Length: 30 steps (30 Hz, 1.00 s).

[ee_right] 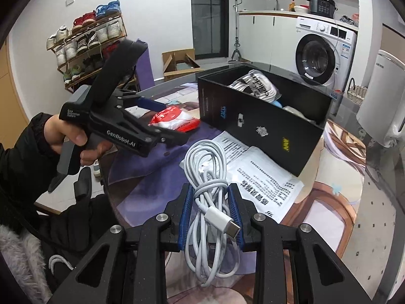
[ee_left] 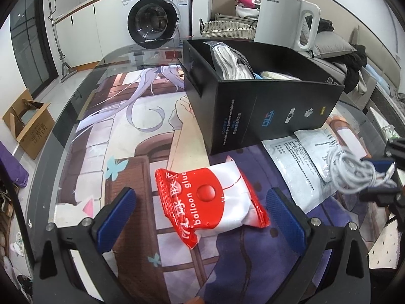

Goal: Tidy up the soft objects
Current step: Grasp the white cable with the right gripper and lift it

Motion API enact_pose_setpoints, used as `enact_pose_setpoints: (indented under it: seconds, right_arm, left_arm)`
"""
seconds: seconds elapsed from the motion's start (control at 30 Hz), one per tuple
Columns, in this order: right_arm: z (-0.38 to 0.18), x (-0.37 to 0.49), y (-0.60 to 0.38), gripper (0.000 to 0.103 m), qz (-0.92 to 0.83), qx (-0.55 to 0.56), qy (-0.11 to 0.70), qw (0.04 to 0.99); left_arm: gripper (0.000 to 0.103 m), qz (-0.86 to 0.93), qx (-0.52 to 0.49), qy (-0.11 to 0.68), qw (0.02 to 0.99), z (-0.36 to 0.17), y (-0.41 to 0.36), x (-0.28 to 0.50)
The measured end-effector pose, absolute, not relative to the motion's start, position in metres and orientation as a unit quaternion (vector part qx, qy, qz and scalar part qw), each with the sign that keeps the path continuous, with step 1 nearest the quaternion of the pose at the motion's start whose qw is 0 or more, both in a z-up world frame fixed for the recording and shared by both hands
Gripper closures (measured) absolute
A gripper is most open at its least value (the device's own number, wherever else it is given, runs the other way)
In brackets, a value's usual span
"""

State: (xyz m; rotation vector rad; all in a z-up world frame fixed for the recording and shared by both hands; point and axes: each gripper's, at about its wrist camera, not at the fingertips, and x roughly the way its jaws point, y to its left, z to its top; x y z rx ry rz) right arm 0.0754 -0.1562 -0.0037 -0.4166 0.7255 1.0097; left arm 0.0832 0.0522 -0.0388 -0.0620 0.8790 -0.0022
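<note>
A red-and-white soft packet marked "balloon glue" lies on the printed table mat. It sits between the wide-apart fingers of my left gripper, which is open and does not touch it. In the right wrist view the left gripper hangs over the same packet. My right gripper is shut on a coiled white charging cable, held just above the table. The cable also shows at the right edge of the left wrist view. A black open box behind holds white bagged soft items.
Two flat white printed pouches lie on the mat in front of the box. A white kettle stands behind the box. The glass table's curved edge runs at the left. A washing machine and a shoe rack stand beyond.
</note>
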Motion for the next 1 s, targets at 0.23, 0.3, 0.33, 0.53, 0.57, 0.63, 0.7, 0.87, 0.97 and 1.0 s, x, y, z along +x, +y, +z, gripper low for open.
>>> enact_pose_setpoints:
  seconds: [0.23, 0.3, 0.33, 0.53, 0.57, 0.63, 0.7, 0.87, 0.97, 1.0]
  right_arm:
    - [-0.004, 0.089, -0.164, 0.074, 0.433, -0.173, 0.347, 0.814]
    - [-0.005, 0.093, -0.166, 0.074, 0.423, -0.169, 0.351, 0.818]
    - [-0.006, 0.094, -0.167, 0.074, 0.42, -0.168, 0.352, 0.819]
    - [-0.011, 0.103, -0.169, 0.074, 0.401, -0.159, 0.365, 0.825]
    - [-0.012, 0.104, -0.169, 0.074, 0.398, -0.158, 0.366, 0.826]
    - [-0.013, 0.106, -0.17, 0.074, 0.396, -0.156, 0.369, 0.826]
    - [-0.015, 0.107, -0.17, 0.074, 0.393, -0.156, 0.371, 0.827]
    - [-0.016, 0.107, -0.17, 0.074, 0.392, -0.156, 0.37, 0.828]
    - [-0.015, 0.106, -0.17, 0.074, 0.393, -0.155, 0.367, 0.829]
    - [-0.014, 0.106, -0.17, 0.074, 0.392, -0.154, 0.365, 0.83]
  left_arm:
    - [0.0, 0.001, -0.02, 0.428, 0.904, -0.04, 0.049, 0.083]
    - [0.0, 0.001, -0.019, 0.429, 0.903, -0.04, 0.048, 0.084]
    - [0.0, 0.0, -0.019, 0.429, 0.903, -0.04, 0.049, 0.084]
    - [0.002, -0.007, -0.017, 0.428, 0.904, -0.04, 0.048, 0.082]
    - [0.003, -0.009, -0.017, 0.426, 0.905, -0.039, 0.048, 0.082]
    - [0.011, -0.012, -0.015, 0.42, 0.908, -0.038, 0.047, 0.08]
    - [0.019, -0.019, -0.011, 0.414, 0.91, -0.037, 0.046, 0.078]
    - [0.048, -0.026, -0.014, 0.404, 0.914, -0.033, 0.047, 0.076]
    - [0.051, -0.034, -0.022, 0.392, 0.919, -0.027, 0.046, 0.072]
    - [0.051, -0.037, -0.02, 0.386, 0.921, -0.023, 0.045, 0.07]
